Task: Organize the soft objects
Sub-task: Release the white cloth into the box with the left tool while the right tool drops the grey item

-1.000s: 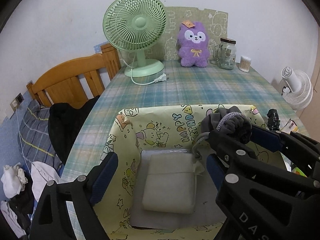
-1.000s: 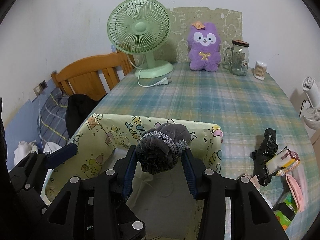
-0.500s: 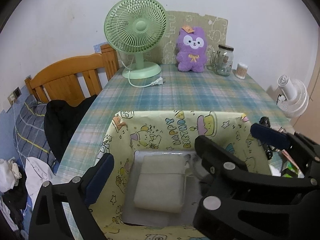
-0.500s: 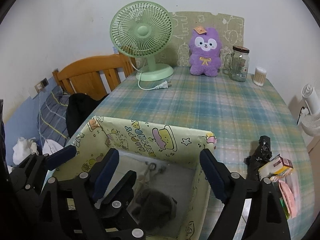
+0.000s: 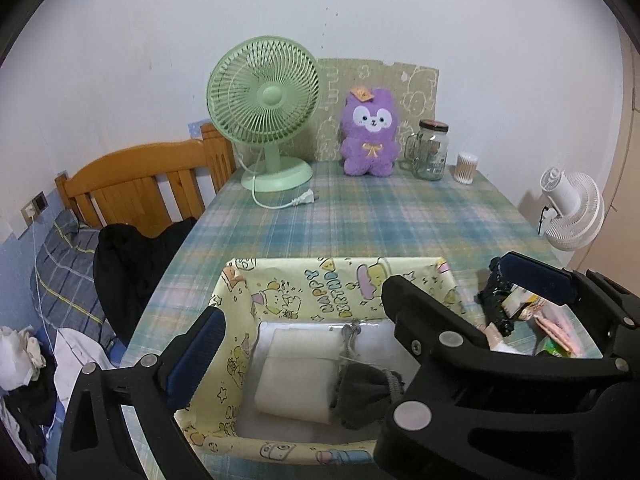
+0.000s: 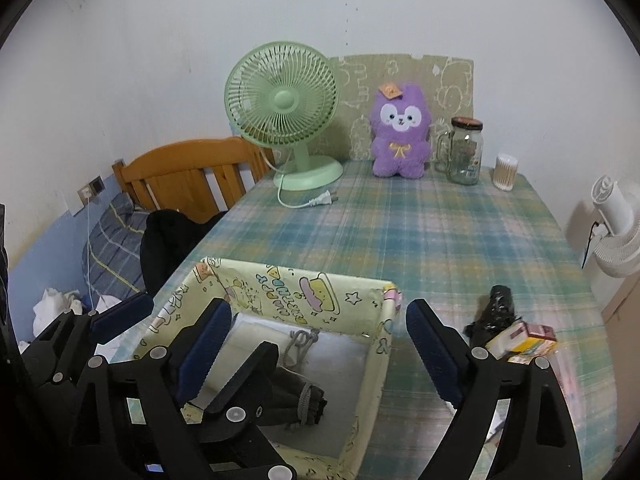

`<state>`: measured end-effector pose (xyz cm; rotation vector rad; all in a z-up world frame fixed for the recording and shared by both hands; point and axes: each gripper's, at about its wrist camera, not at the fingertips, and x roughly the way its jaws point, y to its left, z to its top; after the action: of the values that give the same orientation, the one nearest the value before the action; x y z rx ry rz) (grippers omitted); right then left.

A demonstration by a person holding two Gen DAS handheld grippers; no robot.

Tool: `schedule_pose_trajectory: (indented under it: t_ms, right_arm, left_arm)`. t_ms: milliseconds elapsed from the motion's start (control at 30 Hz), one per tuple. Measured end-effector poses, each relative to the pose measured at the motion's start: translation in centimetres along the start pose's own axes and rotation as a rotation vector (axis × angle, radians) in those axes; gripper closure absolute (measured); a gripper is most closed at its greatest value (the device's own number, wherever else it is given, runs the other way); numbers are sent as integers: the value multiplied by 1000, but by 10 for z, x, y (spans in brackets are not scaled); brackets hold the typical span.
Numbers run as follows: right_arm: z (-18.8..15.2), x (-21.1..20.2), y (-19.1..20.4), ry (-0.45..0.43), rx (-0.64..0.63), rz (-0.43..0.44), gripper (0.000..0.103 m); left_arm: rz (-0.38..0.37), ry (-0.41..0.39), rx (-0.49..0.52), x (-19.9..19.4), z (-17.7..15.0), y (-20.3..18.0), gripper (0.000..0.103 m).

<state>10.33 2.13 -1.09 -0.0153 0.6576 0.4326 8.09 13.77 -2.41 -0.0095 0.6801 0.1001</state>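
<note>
A yellow cartoon-print box (image 5: 320, 288) (image 6: 288, 296) stands at the near end of the plaid table. Inside it lie a white folded pad (image 5: 296, 376) (image 6: 256, 336) and, to its right, a grey sock bundle (image 5: 364, 392) (image 6: 296, 396) with a loose cord. My right gripper (image 6: 319, 306) hovers over the box, its jaws opening with nothing gripped; the bundle rests free on the box floor below. My left gripper (image 5: 316, 316) stands open and empty over the box too, with one finger reaching into the right gripper's gap. A purple plush (image 5: 370, 136) (image 6: 400, 136) sits upright at the table's far end.
At the back stand a green fan (image 5: 266, 120), a glass jar (image 5: 430, 150) and a swab holder (image 5: 466, 168). A black object (image 6: 496, 312) and small packets (image 6: 524, 340) lie right of the box. A wooden headboard (image 5: 136, 184) and dark clothing (image 5: 132, 264) border the table's left edge.
The right gripper opened and let the grey sock bundle fall into the box beside the white pad. Both grippers rose and drew back, and the left one opened a little wider.
</note>
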Motion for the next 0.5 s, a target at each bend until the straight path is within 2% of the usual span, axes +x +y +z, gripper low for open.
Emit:
schedule_pose_trajectory:
  t_ms: [500]
  right_arm:
    - [3,-49,-21,-61,-6,-67,10]
  left_arm:
    - [-53,-45,38,-36,8,-36,0]
